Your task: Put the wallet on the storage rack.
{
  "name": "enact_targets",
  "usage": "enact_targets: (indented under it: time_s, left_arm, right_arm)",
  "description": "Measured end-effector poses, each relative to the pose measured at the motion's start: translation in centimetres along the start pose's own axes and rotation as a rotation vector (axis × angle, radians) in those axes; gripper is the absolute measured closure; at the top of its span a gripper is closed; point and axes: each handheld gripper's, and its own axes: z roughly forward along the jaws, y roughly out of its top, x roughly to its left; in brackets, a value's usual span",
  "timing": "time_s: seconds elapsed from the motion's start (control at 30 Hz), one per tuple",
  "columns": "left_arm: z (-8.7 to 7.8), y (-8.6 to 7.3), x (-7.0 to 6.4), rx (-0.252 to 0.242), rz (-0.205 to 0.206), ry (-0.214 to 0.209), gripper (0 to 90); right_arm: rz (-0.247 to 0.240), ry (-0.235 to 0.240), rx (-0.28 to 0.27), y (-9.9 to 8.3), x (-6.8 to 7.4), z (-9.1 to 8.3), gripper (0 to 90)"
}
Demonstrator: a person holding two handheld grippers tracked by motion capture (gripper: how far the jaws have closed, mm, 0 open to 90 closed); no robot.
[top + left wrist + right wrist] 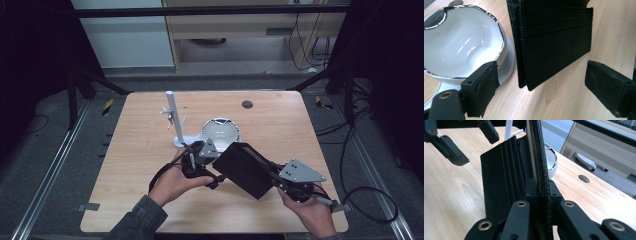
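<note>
A white bowl with a shiny silver rim sits mid-desk on a white saucer, and just to its left a white stand rises upright from a round base with small prongs jutting from its post. Out near the far edge of the pale wooden desk, there's a dark round cable hole, well apart from the bowl.

On the table, the wallet lies just before the bowl. The stand rises just left of the bowl. The left gripper is at the wallet's left end, the right gripper at its right.
</note>
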Motion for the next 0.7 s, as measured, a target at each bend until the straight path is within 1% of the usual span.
enact_targets:
  time_s: [0.2,0.3,0.43,0.5,0.7]
  left_arm:
    - [0.2,0.3,0.3,-0.009,-0.005,-0.011,11.6]
    - [0.5,0.5,0.5,-0.014,-0.004,-0.025,11.7]
    - [1.1,0.6,0.8,-0.007,-0.009,-0.038,12.2]
    - [1.4,0.7,1.0,-0.002,-0.009,-0.050,13.3]
    - [2.0,1.3,1.2,-0.003,-0.004,-0.067,17.5]
  right_arm:
    - [0.005,0.009,-0.021,0.4,-0.2,-0.3,83.6]
    - [0.003,0.011,-0.025,0.5,-0.3,-0.5,83.6]
    - [0.006,0.016,-0.033,0.5,-0.3,-0.6,83.6]
    - [0.006,0.017,-0.034,0.5,-0.3,-0.6,83.6]
    - [0.010,0.021,-0.046,0.5,-0.4,-0.6,83.6]
